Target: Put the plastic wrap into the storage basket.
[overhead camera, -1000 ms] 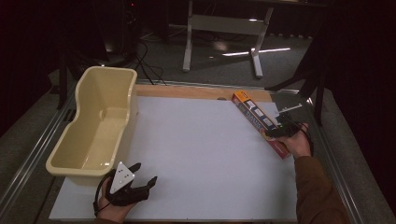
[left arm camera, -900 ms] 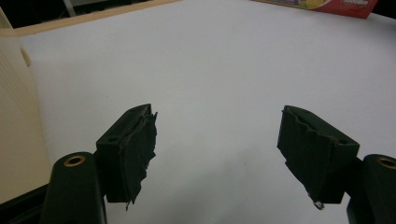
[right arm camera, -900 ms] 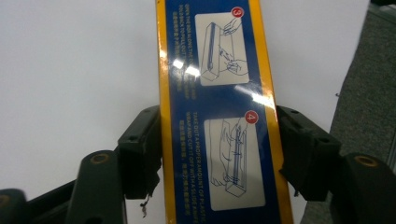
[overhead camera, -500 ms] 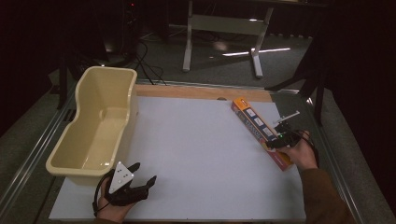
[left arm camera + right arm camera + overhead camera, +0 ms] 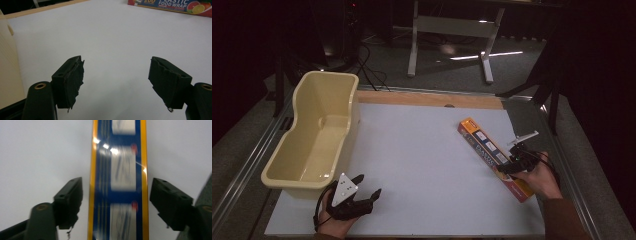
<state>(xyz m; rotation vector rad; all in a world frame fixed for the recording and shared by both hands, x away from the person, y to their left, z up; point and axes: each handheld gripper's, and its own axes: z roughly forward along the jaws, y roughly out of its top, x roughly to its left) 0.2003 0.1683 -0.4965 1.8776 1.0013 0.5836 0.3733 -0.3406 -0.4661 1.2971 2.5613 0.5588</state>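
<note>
White table (image 5: pixel 422 150) with cream tub (image 5: pixel 314 135) at its left edge. Plastic wrap box (image 5: pixel 494 157) lies flat near the table's right edge. Right gripper (image 5: pixel 116 202) open, jaws either side of the box, not touching; likely pre-grasp, next needs closing squarely. Left gripper (image 5: pixel 116 82) open, empty, near the tub. Box label blurred; its near end hidden under the hand.

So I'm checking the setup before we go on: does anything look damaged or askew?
The left gripper's pads look frayed, with torn edges. The wrap box lies diagonally at the table's right edge, the right gripper straddling it. The tub looks fine.
</note>
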